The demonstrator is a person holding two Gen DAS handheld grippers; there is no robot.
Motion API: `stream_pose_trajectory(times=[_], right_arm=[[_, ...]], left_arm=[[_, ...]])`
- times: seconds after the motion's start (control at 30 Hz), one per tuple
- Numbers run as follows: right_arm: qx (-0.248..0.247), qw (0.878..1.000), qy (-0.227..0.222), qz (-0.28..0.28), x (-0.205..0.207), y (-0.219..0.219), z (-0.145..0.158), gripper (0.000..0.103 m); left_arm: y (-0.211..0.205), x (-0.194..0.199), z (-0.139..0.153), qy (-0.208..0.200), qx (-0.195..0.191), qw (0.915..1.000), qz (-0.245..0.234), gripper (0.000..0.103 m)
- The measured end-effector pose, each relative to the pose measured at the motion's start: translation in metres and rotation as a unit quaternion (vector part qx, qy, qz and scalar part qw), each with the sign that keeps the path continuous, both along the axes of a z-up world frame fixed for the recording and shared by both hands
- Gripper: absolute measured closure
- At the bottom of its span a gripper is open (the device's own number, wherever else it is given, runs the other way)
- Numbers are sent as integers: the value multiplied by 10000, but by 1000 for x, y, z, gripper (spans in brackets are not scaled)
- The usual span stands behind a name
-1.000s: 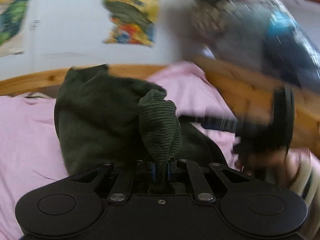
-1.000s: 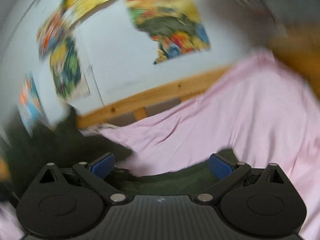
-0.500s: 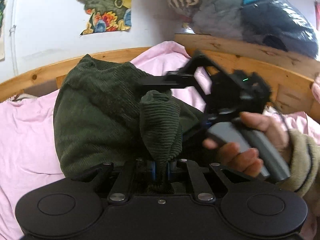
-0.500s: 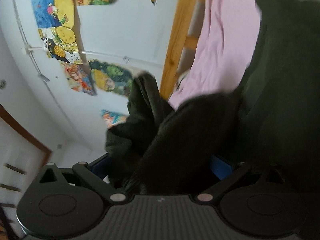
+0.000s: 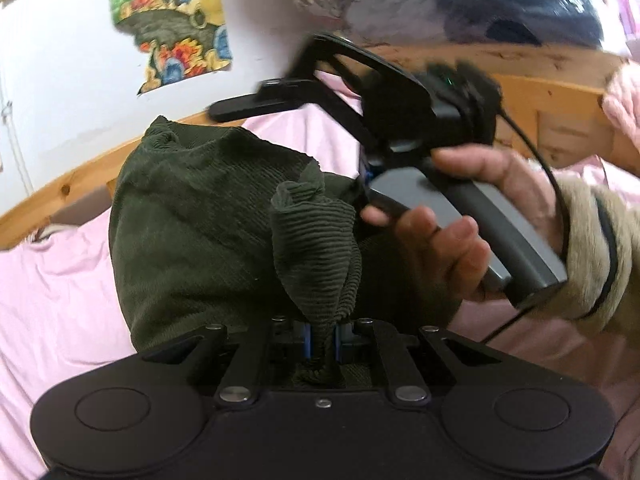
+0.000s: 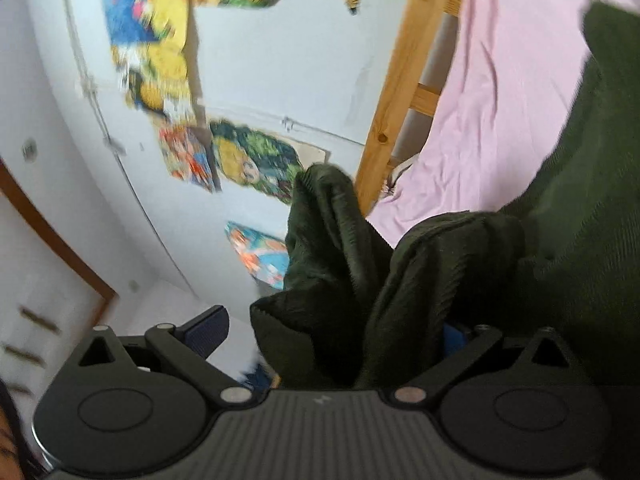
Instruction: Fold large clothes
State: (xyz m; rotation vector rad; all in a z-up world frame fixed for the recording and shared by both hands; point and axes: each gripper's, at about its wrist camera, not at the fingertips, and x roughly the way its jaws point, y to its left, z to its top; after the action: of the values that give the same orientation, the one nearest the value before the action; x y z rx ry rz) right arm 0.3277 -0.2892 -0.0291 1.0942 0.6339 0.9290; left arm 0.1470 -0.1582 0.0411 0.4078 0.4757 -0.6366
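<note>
Both grippers sank, sharing one green corduroy garment (image 5: pixel 192 216).

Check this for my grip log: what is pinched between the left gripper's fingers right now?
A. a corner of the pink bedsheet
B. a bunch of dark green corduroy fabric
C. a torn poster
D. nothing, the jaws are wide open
B: in the left wrist view, the left gripper is shut on a gathered bunch of the green corduroy garment.

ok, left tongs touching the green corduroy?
Touching. Left wrist view: the left tongs are shut on a bunched fold of the green corduroy garment, pinched between the blue pads.
</note>
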Motion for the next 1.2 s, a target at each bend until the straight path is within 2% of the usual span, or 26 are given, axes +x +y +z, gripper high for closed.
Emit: stream_pose_trajectory(times=[0.13,0.2,0.27,0.33,0.4,0.5,0.53,0.67,0.77,0.9,1.0,1.13,1.2], right_arm=[[-723,9967,-358,-106,-12,1,22,0],[-856,9952,-437,-173,-15,0,26,0],[-865,9951,-397,-264,-15,-4,25,6],[-852,9951,-314,-383,-16,-11,23,22],[-941,9938,-298,-508,-16,-11,24,33],[-1163,9900,-492,-630,-21,-11,34,58],[-1354,9862,-637,-714,-25,-10,40,61],[-1696,9743,-1072,-1019,-43,-19,62,66],[-1908,9646,-1135,-1423,-60,-42,73,67],[-2133,9520,-844,-2026,-73,-88,68,67],[-2269,9457,-461,-2281,-74,-110,51,67],[-2344,9431,83,-2358,-69,-124,17,66],[-2204,9471,175,-2327,-69,-124,5,65]], left_arm=[[-9,-8,-4,-140,192,9996,-156,94],[-12,-10,-5,-130,207,9995,-216,94],[-13,-10,-6,-111,216,9994,-257,94],[-15,-11,-7,-107,211,9992,-312,94],[-17,-11,-7,-128,245,9991,-336,94],[-25,-10,-5,-198,279,9986,-398,94],[-26,-8,-3,-196,266,9985,-429,94],[-46,-4,5,-236,163,9973,-674,94],[-67,2,4,-127,-29,9955,-944,94],[-98,15,-6,185,-248,9910,-1304,93],[-115,32,-18,639,-272,9871,-1442,92],[-115,46,-37,1183,-328,9828,-1382,85],[-108,42,-35,1274,-471,9816,-1338,76]])
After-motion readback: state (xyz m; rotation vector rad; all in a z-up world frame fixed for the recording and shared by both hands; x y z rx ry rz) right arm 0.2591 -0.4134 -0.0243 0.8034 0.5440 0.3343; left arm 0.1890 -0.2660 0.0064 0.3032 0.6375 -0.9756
